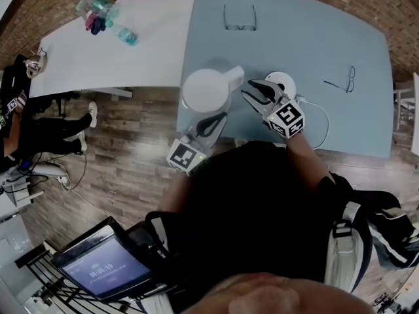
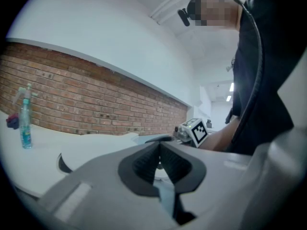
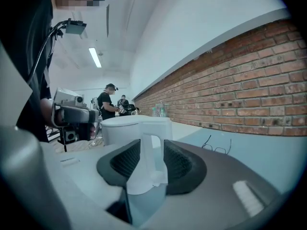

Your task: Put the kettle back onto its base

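Note:
A white kettle (image 1: 205, 90) stands on the blue table (image 1: 308, 38) near its front left corner, its handle (image 1: 236, 76) turned to the right. To its right lies the round white base (image 1: 284, 82), partly hidden by my right gripper (image 1: 251, 90). That gripper is open and points at the handle. In the right gripper view the handle (image 3: 150, 157) stands upright between the two pads (image 3: 178, 163), with the kettle body (image 3: 125, 128) behind it. My left gripper (image 1: 217, 120) sits just in front of the kettle, shut with nothing in it (image 2: 159, 148).
The base's cord (image 1: 323, 120) loops toward the table's front edge. Two pairs of glasses (image 1: 239, 19) (image 1: 349, 79) lie further back. A white table (image 1: 111, 51) at the left carries bottles (image 1: 98, 8). A seated person (image 1: 39, 133) is at far left, and a tablet (image 1: 108, 267) lies below.

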Available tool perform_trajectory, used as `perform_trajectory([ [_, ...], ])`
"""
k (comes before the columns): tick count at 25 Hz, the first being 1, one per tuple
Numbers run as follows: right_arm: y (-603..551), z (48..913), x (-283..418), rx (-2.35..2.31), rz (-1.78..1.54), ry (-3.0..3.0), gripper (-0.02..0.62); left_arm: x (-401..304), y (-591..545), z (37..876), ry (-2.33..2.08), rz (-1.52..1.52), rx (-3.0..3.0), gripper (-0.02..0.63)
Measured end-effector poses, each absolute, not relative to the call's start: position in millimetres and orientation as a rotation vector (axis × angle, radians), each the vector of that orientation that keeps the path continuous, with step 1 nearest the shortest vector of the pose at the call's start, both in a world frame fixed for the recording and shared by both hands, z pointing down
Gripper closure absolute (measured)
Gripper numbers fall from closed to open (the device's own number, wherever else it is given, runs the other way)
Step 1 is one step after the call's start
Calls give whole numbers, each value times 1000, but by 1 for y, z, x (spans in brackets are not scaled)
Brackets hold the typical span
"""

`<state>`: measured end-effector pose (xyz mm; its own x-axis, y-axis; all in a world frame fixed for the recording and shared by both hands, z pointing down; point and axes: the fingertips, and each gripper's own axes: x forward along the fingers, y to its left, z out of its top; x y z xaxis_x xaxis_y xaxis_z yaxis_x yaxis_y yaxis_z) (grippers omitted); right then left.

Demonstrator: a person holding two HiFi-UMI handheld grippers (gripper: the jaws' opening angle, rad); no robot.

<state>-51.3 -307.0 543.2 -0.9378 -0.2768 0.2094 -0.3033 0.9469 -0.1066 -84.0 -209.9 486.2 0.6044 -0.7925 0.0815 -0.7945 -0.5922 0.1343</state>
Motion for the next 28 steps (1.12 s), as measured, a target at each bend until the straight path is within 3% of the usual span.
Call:
perform_trajectory([
  [4,-318,560,-58,451,187,-2856,406,-84,-208,486,-1326,-2,2654,604],
  [12,-345,580,-75,515,156,-2797,360,-91,-204,487,-1375,-14,2616,604],
  [24,-367,592,-111,599,114,-2749,368,-106,-193,485,-1411,11,2572,604],
  [28,-367,597,-117,597,94,-2730,406,-111,-190,485,-1421,17,2566,604],
])
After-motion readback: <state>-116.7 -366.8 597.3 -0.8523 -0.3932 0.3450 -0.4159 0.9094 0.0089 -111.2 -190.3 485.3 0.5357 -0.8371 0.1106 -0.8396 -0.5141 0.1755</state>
